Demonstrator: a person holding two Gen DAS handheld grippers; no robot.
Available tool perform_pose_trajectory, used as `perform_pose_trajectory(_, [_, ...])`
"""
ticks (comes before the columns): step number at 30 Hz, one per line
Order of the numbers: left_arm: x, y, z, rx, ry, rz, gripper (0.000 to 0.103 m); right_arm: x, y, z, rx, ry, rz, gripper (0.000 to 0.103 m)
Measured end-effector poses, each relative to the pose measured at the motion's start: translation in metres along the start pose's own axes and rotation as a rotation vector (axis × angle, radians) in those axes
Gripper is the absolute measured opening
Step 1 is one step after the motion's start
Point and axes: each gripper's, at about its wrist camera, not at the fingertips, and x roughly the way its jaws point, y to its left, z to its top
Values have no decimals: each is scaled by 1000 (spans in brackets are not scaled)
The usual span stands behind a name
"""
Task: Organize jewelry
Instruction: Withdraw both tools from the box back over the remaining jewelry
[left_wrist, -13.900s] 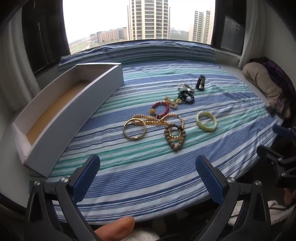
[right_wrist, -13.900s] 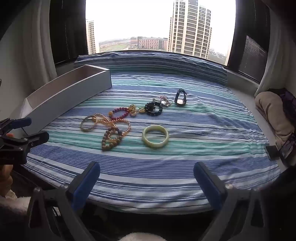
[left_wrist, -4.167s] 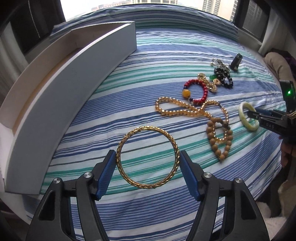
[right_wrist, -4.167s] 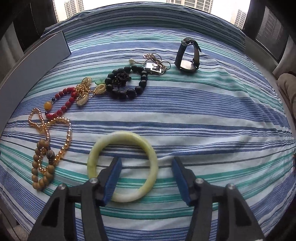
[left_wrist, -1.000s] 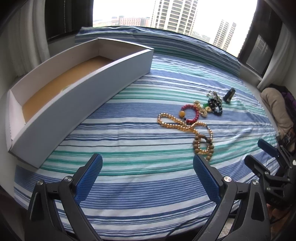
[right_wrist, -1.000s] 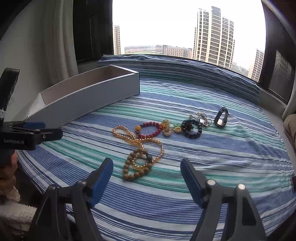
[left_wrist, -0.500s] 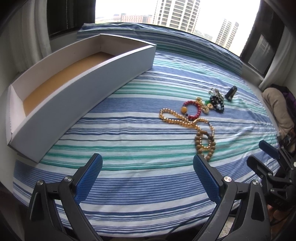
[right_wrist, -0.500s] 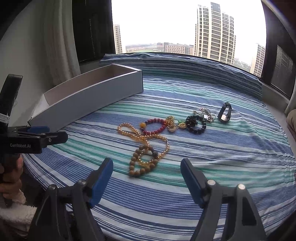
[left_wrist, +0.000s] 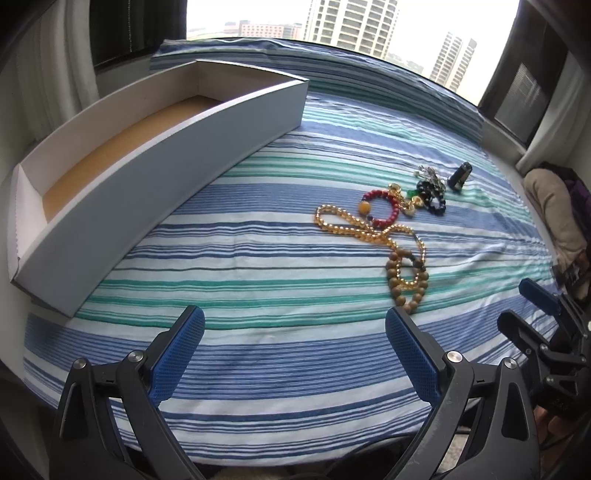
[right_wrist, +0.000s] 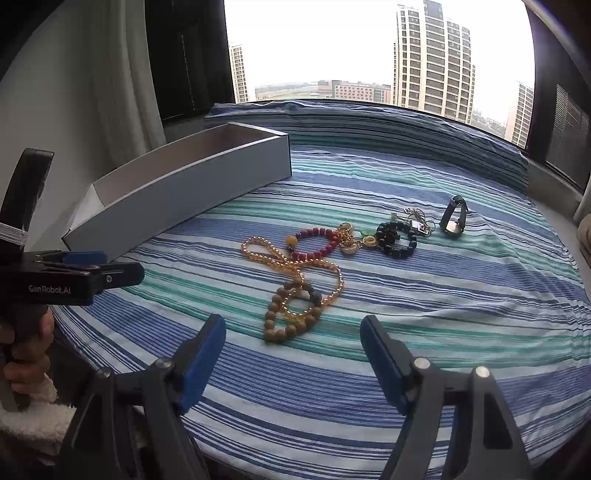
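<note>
Jewelry lies on a striped cloth: a gold bead necklace (left_wrist: 364, 230) (right_wrist: 295, 264), a brown wooden bead bracelet (left_wrist: 404, 282) (right_wrist: 290, 317), a red bead bracelet (left_wrist: 380, 206) (right_wrist: 314, 243), a black bead bracelet (left_wrist: 432, 195) (right_wrist: 397, 240) and a dark watch (left_wrist: 460, 177) (right_wrist: 452, 219). A long white box (left_wrist: 147, 158) (right_wrist: 192, 184) with a brown floor stands at the left. My left gripper (left_wrist: 293, 332) is open and empty above the near cloth. My right gripper (right_wrist: 293, 341) is open and empty, just short of the wooden bracelet.
The striped cloth (left_wrist: 258, 258) covers a window-side ledge. A silver chain piece (right_wrist: 417, 219) lies beside the watch. A beige and purple bundle (left_wrist: 554, 206) lies at the far right. The other gripper shows at each view's edge (right_wrist: 70, 277) (left_wrist: 543, 325).
Since 4.2 s ago the gold bangle and the green bangle have left the cloth, and both grippers now stand open and empty. Over the last second both have moved slightly toward the jewelry.
</note>
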Motion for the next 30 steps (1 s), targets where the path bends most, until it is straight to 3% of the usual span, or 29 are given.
perform_pose_trajectory(3, [1,-2,-3,14,8,-4,99,-5,-15,-6,27,11,-25,77])
perform_pose_trajectory(8, [18,-9,-4,32,69,-37,99,12,-49,-19,104,130,-83,77])
perform_pose_trajectory(13, [38,-42,4,134,110,-99,98,21,-69,-24,195,174,-66,77])
perform_pose_trajectory(18, [60,-83,20,249,109,-111,98,26,-67,-23,192,177,-30,77])
perform_pose_trajectory(23, [74,-95,24,247,132,-124,98,27,-70,-24,204,185,-25,77])
perform_pose_trajectory(30, [65,-75,15,201,150,-101,98,34,-78,-29,227,188,5,77])
